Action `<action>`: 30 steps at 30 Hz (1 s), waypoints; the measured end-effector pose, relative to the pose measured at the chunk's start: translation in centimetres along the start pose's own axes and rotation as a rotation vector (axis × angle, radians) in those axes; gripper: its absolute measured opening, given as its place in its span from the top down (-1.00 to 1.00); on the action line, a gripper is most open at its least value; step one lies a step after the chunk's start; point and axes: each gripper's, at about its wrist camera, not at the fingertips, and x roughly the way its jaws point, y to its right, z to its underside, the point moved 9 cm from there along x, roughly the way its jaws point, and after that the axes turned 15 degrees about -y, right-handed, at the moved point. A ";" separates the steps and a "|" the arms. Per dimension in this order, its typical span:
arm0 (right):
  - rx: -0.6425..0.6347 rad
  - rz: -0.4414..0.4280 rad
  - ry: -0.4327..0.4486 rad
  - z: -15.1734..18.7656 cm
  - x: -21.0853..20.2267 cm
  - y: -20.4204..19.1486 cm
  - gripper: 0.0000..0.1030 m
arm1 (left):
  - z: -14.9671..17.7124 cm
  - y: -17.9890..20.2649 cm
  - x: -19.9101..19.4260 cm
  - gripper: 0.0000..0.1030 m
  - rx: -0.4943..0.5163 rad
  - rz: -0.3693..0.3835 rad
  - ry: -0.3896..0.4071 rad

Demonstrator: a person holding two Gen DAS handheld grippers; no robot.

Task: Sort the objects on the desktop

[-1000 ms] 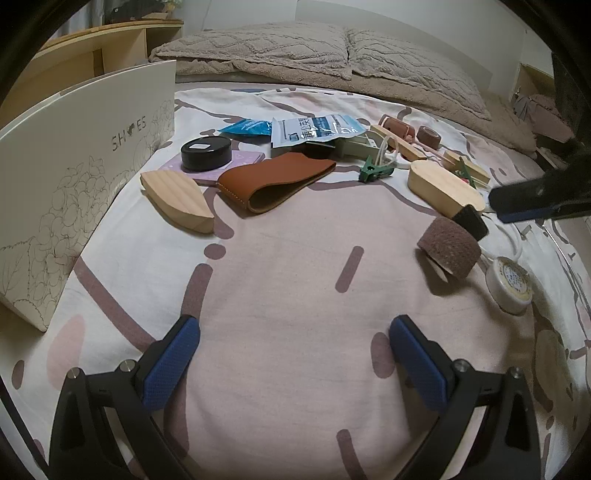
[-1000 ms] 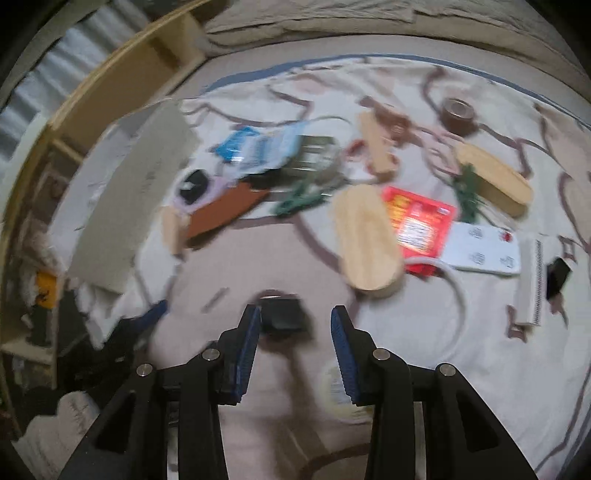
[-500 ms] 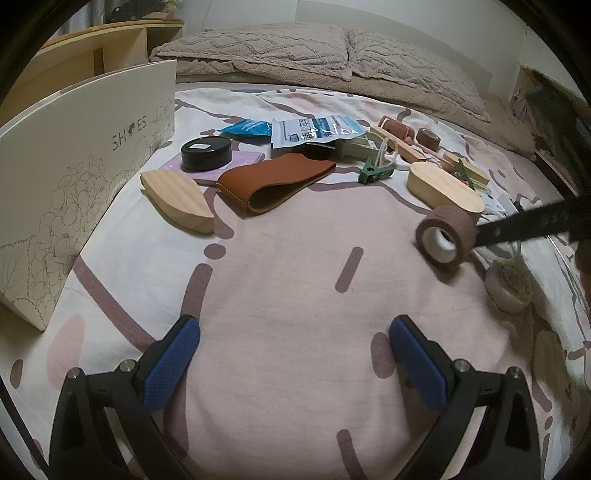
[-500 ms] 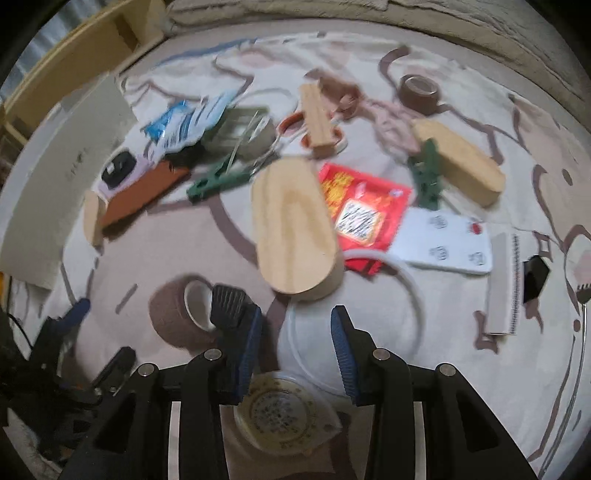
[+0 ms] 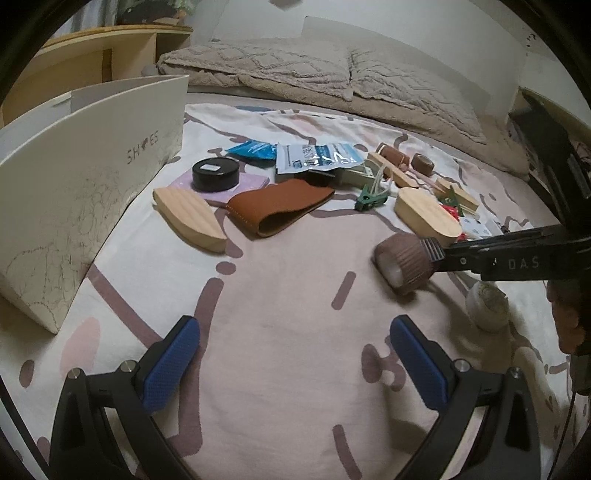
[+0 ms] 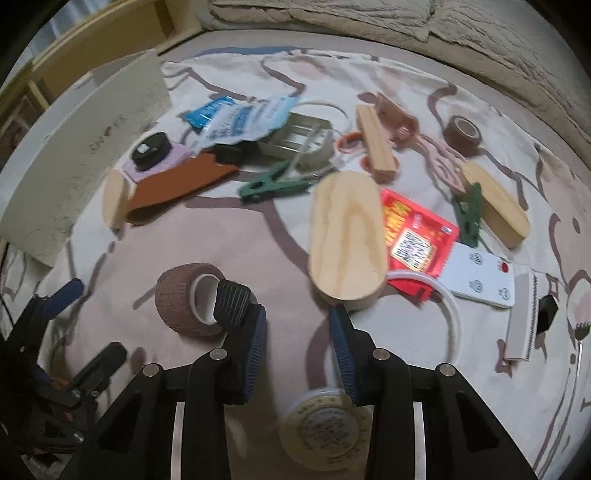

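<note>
Left tool [image 5: 295,365]: fingers apart, empty, over bare bedspread [image 5: 288,295]. Right tool [image 6: 297,334]: fingers part-open, nothing between; outer tip touches brown tape roll [image 6: 184,301], near the oval wooden block [image 6: 347,236]. White box [image 5: 85,206] walls the left edge.

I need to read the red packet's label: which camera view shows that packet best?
The right wrist view: the red packet lies mostly face-up there beside the oval wooden block. The left wrist view shows only a red sliver behind that block.

A big bed [image 5: 295,332] fills the room, with a pale sheet that has pink and brown shapes. Two grey pillows [image 5: 332,70] lie against a white wall [image 5: 406,33]. A wooden shelf [image 5: 92,55] stands beside it.
</note>
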 end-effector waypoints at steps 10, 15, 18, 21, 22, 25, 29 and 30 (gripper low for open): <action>-0.164 -0.058 -0.056 1.6 1.2 -5.7 0.27 | -0.8 -0.2 -0.1 -1.00 -0.002 -0.013 0.019; -0.140 -0.090 -0.041 2.3 0.1 -4.6 0.26 | -1.4 -0.4 0.2 -1.00 -0.019 -0.005 0.019; -0.124 -0.103 -0.031 2.7 -0.5 -3.7 0.27 | -1.9 0.0 0.1 -1.00 -0.013 -0.003 0.028; -0.118 -0.106 -0.019 3.1 -1.2 -3.0 0.26 | -2.6 0.4 0.0 -1.00 -0.008 -0.002 0.033; -0.117 -0.102 -0.012 3.3 -1.5 -2.7 0.26 | -2.9 0.4 0.1 -1.00 -0.008 -0.010 0.034; -0.110 -0.101 0.004 3.5 -2.1 -1.9 0.26 | -3.7 0.6 0.5 -1.00 -0.004 -0.046 0.021; -0.095 -0.105 0.022 3.7 -2.6 -1.0 0.26 | -4.3 0.9 1.3 -1.00 0.001 -0.057 -0.005; -0.088 -0.106 0.029 3.8 -2.8 -0.5 0.26 | -4.3 0.9 1.6 -1.00 0.004 -0.065 -0.017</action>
